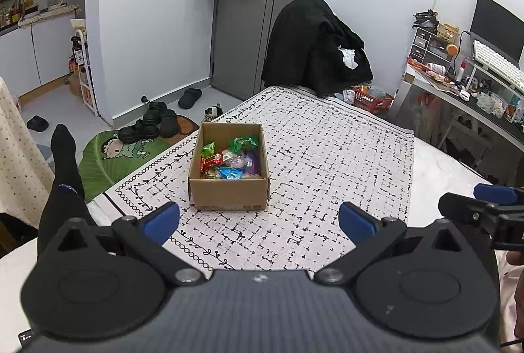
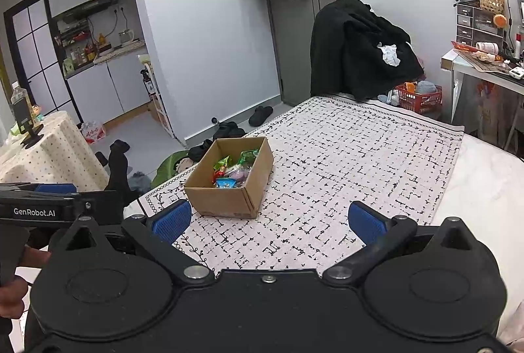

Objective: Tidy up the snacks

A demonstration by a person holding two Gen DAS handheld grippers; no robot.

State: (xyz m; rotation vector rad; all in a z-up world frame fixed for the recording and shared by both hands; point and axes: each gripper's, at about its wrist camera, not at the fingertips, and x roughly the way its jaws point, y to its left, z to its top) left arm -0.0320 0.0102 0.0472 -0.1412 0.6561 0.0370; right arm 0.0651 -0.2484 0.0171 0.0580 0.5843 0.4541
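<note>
A small open cardboard box (image 1: pixel 229 189) (image 2: pixel 229 192) stands on the black-and-white patterned cloth (image 1: pixel 321 163) (image 2: pixel 344 163). Inside lie several wrapped snacks (image 1: pixel 229 159) (image 2: pixel 234 171) in green, red, blue and purple. My left gripper (image 1: pixel 258 223) hovers just short of the box, open, with nothing between its blue pads. My right gripper (image 2: pixel 268 220) is open too, empty, with the box ahead and to its left. In the left wrist view the right gripper (image 1: pixel 484 205) shows at the right edge. The left gripper (image 2: pixel 49 199) appears at the left edge of the right wrist view.
A chair draped in black clothes (image 1: pixel 317 48) stands at the cloth's far end, with a red basket (image 1: pixel 373 99) beside it. A cluttered desk (image 1: pixel 465 84) is to the right. Shoes (image 1: pixel 154 123) and a green mat (image 1: pixel 111 159) lie on the floor left. A person's leg (image 1: pixel 65 176) hangs off the left edge.
</note>
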